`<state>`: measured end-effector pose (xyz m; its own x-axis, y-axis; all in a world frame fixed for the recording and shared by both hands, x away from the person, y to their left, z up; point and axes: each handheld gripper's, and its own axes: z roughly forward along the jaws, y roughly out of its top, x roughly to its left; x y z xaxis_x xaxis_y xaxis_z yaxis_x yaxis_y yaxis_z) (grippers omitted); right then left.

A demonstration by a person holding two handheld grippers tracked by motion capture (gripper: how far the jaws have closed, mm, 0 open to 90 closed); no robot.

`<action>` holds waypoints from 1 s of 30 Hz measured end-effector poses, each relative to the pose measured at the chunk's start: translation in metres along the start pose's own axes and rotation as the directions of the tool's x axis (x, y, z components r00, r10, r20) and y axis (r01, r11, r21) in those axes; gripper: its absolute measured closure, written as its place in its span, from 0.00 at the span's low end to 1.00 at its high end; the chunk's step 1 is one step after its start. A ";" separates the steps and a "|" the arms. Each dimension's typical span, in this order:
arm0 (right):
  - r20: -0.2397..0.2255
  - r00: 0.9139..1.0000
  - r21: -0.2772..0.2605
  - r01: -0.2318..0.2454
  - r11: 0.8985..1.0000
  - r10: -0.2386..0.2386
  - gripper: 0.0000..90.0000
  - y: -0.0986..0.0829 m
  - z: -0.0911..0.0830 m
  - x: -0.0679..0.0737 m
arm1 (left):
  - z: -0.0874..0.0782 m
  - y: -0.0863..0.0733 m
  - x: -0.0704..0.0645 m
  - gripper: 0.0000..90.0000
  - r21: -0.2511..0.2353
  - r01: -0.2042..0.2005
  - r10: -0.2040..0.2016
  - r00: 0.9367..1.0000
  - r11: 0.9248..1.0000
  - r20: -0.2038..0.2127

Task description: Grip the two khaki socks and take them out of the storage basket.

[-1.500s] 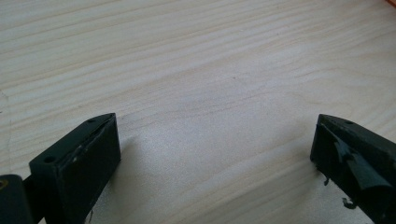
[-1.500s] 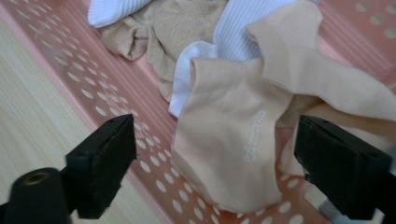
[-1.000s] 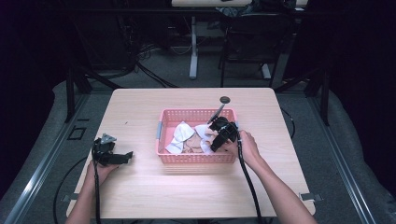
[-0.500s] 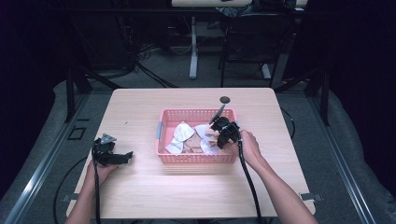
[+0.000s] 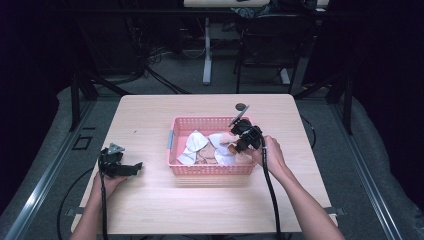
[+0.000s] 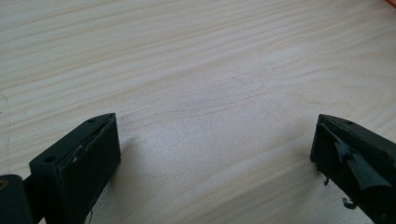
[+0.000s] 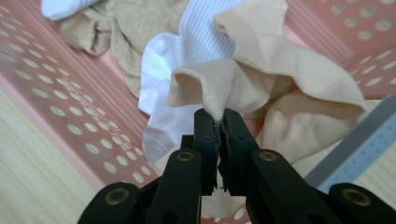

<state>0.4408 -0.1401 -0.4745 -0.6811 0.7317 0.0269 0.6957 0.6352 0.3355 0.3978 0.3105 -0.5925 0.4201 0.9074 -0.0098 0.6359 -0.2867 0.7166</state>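
Since a second ago your right gripper (image 7: 218, 126) has lifted slightly, jaws pinching a beige sock (image 7: 280, 79) just above the pink basket (image 5: 210, 170), other socks remain inside, and your left gripper (image 5: 120, 167) rests spread on the table (image 6: 210, 70).

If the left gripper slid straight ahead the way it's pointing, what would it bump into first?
Probably the pink basket. In the high view the left gripper rests on the table, its open jaws aimed toward the basket's near left side, with bare wood between. Its own view shows wood ahead, so the exact line is uncertain.
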 end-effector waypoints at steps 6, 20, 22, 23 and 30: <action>-0.020 1.000 -0.068 -0.003 0.998 0.001 0.96 -0.001 -0.019 -0.001 | 0.000 0.000 0.000 0.02 0.000 0.000 0.000 1.000 1.000 0.000; -0.036 0.999 -0.143 0.003 0.990 -0.008 0.96 0.006 -0.063 -0.004 | 0.000 0.000 0.000 0.02 0.000 0.000 0.000 1.000 1.000 0.000; -0.040 0.999 -0.145 0.004 0.989 -0.010 0.96 0.007 -0.068 -0.004 | 0.000 0.000 0.000 0.02 0.001 0.000 0.000 1.000 1.000 0.000; -0.045 0.999 -0.156 -0.004 0.988 -0.003 0.96 0.008 -0.070 -0.004 | 0.000 0.000 0.000 0.02 0.000 0.000 0.000 1.000 1.000 0.000; -0.040 0.999 -0.187 0.002 0.982 -0.010 0.96 0.010 -0.078 0.000 | 0.000 0.000 0.000 0.02 -0.001 0.000 0.000 1.000 1.000 -0.001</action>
<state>0.4304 -0.1533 -0.3981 -0.6968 0.7146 0.0616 0.6392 0.5797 0.5053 0.3976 0.3101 -0.5926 0.4197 0.9076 -0.0093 0.6353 -0.2864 0.7172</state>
